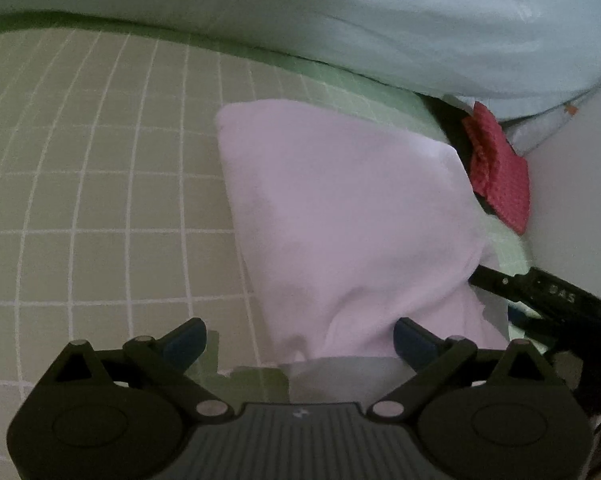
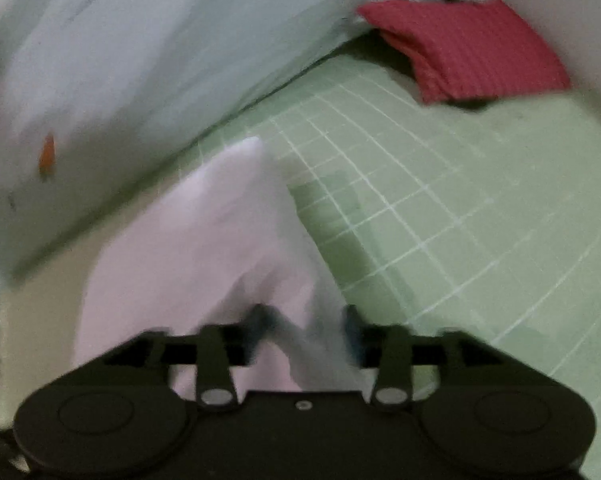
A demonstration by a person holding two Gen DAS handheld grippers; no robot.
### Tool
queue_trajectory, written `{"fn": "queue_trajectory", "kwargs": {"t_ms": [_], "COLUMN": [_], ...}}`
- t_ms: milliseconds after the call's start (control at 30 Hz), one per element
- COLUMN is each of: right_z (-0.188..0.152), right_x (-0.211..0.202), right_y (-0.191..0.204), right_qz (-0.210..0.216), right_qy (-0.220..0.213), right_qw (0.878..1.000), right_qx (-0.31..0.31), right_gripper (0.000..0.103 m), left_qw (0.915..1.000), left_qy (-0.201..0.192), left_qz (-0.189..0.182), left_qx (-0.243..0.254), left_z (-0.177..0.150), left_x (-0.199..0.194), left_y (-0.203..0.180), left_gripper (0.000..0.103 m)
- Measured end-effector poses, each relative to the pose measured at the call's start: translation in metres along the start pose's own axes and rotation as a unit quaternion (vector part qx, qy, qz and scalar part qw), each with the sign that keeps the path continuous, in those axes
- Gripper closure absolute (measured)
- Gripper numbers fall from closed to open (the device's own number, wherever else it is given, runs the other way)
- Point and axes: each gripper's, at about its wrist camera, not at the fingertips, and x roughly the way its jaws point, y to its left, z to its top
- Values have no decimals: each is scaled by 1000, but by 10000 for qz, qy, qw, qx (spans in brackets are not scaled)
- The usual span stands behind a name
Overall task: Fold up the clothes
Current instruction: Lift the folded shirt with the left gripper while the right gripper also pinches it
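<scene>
Green gridded sheet (image 1: 100,200) bears a white cloth (image 1: 340,208); left gripper (image 1: 300,342) gapes, right gripper (image 2: 306,330) spread astride cloth folds, blurred.

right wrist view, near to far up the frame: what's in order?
right gripper → white garment → green grid sheet → red cloth
</scene>
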Motion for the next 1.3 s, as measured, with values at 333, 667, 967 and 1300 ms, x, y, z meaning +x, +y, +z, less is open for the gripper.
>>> {"fn": "queue_trajectory", "kwargs": {"t_ms": [333, 667, 967, 1300], "right_z": [-10, -14, 62, 230], "right_x": [28, -21, -70, -79], "right_y": [-18, -17, -82, -154], "right_qz": [556, 414, 468, -72], "right_qy": [490, -38, -567, -1633], "right_qw": [9946, 9950, 9910, 9838], "right_qx": [726, 906, 1116, 734], "right_gripper": [20, 81, 83, 83], "left_qw": [9990, 9952, 9874, 9668], "left_qy": [119, -191, -472, -969], "left_qz": [-439, -532, -1028, -1745], "left_qx": [41, 805, 1108, 1597], "left_z": [8, 13, 44, 149], "left_x": [21, 9, 39, 137], "left_y": [-13, -69, -180, -332], "left_gripper": [37, 63, 63, 62]}}
